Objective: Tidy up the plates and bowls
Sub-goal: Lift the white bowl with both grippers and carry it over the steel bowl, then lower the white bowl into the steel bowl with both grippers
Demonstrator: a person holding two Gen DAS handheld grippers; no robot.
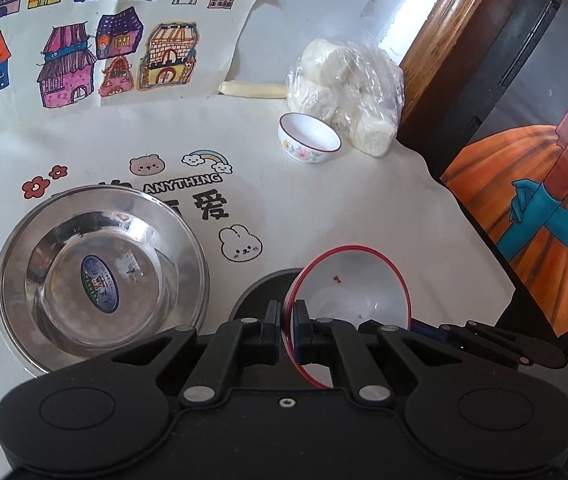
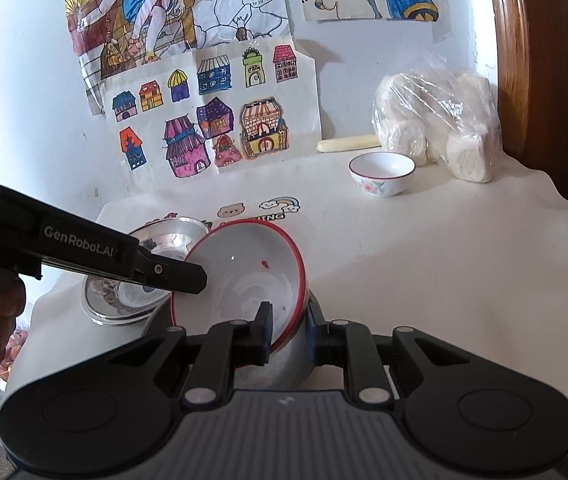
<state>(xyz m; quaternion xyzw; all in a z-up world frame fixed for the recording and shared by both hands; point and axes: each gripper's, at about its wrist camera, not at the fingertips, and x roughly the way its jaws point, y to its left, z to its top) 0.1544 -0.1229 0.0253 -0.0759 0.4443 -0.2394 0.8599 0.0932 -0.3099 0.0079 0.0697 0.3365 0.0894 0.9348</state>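
A white bowl with a red rim [image 1: 354,292] is held tilted above the table; it also shows in the right wrist view [image 2: 244,280]. My left gripper [image 1: 288,322] is shut on its rim. My right gripper [image 2: 289,326] has its jaws on either side of the opposite rim, with a visible gap on the right side. A steel bowl [image 1: 100,280] sits on the table to the left; it also shows in the right wrist view [image 2: 140,296]. A small floral bowl [image 1: 309,138] stands at the back right, also in the right wrist view [image 2: 381,174].
A plastic bag of white buns [image 1: 348,92] lies behind the small bowl. A white printed cloth [image 1: 324,208] covers the table. Children's drawings [image 2: 212,120] hang on the wall behind. A wooden frame [image 1: 444,32] and a painted panel [image 1: 544,208] stand at the right edge.
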